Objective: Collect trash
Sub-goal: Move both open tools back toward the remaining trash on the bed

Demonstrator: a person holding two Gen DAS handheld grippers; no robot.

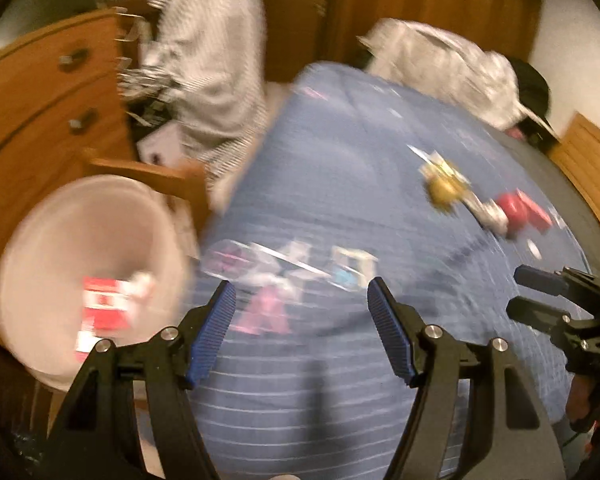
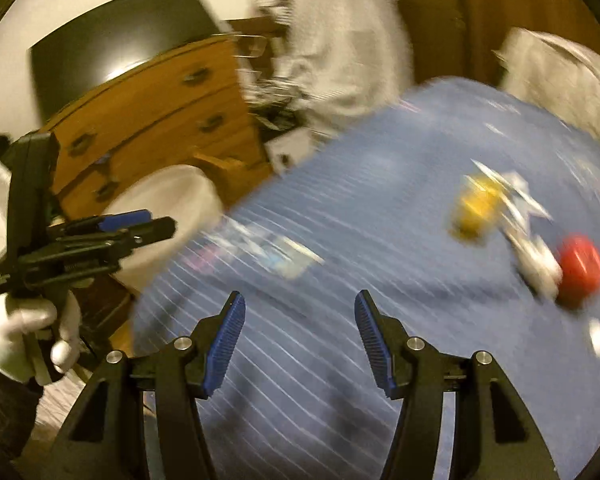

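Both views are motion-blurred. Trash lies on a blue striped bedspread (image 1: 320,168): clear and pink wrappers (image 1: 276,276), a yellow crumpled wrapper (image 1: 444,186), a silvery wrapper (image 1: 490,214) and a red packet (image 1: 522,212). A white bin (image 1: 52,240) at the left holds a red-and-white packet (image 1: 104,308). My left gripper (image 1: 302,332) is open and empty, just short of the clear wrappers. My right gripper (image 2: 300,340) is open and empty above the bedspread (image 2: 380,200); the yellow wrapper (image 2: 476,212) and red packet (image 2: 580,272) lie to its right.
A wooden dresser (image 1: 36,104) stands behind the bin. Grey striped clothing (image 1: 212,52) hangs beside it. A light garment (image 1: 440,64) and a black cap (image 1: 534,88) lie at the bed's far end. The bin also shows in the right wrist view (image 2: 172,216).
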